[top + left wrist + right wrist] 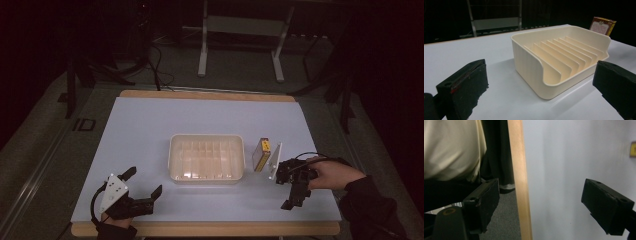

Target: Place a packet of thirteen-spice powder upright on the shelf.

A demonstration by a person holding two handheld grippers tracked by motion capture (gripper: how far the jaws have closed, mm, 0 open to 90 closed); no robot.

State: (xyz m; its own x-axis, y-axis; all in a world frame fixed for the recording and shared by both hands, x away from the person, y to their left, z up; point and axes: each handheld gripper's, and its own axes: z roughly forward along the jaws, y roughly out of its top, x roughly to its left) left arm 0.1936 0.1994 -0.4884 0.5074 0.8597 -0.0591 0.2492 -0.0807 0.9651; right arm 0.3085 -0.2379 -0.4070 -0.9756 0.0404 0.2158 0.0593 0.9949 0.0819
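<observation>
A cream ribbed tray (pixel 206 158) sits mid-table with nothing in it. Just right of it a small yellow-and-brown box (pixel 261 154) stands upright. My left gripper (pixel 145 181) rests near the front left corner, open and aimed at the tray; in the left gripper view its jaws (pixel 539 92) frame the tray's near wall (pixel 526 67), with the box (pixel 602 25) behind it. A hand holds my right gripper (pixel 292 192) right of the box, turned toward the table's front. Its jaws (pixel 545 205) stand wide apart over the wooden table edge (pixel 520 182), nothing between them.
The white tabletop (pixel 150 130) has a wooden rim (pixel 205 228) along the front. Past that rim, the right gripper view takes in the person's light shirt (pixel 451 147) and grey floor. A metal stand (pixel 240 45) is on the floor beyond the table.
</observation>
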